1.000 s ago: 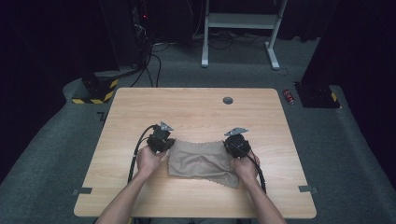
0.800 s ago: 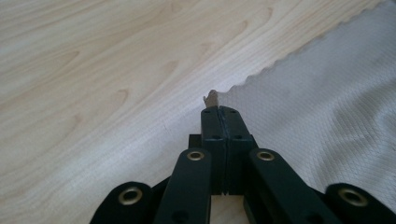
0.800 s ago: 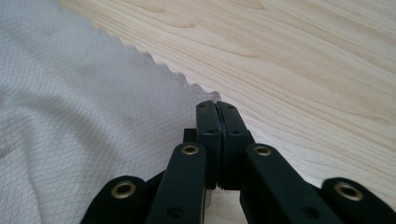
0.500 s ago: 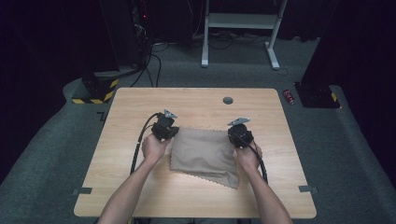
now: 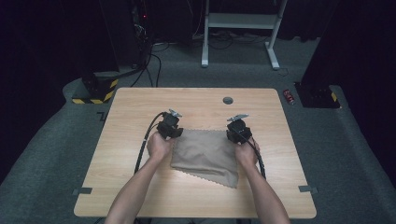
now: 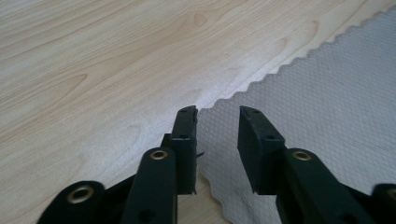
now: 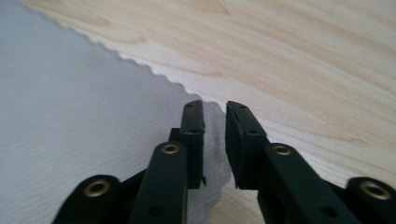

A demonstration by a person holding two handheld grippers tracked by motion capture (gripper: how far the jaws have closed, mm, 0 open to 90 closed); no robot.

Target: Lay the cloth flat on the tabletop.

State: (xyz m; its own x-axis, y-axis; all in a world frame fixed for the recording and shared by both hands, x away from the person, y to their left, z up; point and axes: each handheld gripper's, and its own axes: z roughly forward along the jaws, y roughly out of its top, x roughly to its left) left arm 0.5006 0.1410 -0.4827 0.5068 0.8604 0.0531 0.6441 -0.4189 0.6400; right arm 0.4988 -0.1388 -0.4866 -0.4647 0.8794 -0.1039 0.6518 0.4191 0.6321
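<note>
I have the cloth (image 5: 205, 156) lying flat on the table (image 5: 140, 196), folded over, its far corners sitting right at my two grippers — that placement makes sense to me as the end of a fold, with each corner carried across and set down square. The left gripper (image 6: 217, 116) has just been opening: its jaws stand apart with the cloth's scalloped corner lying slack on the wood between and ahead of them, nothing pinched. The right gripper (image 7: 215, 109) has just been opening too; its gap is narrower, and a corner of the cloth shows between the jaws, but the pads are clear of it, so I read it as let go. From above, the left gripper (image 5: 169, 126) sits at the cloth's far left corner and the right gripper (image 5: 239, 128) at the far right corner, both tipped down low toward the tabletop. My forearms run in nearly parallel from the near edge, each hand (image 5: 159, 145) wrapped around its gripper body, cables trailing back along the wrists.
</note>
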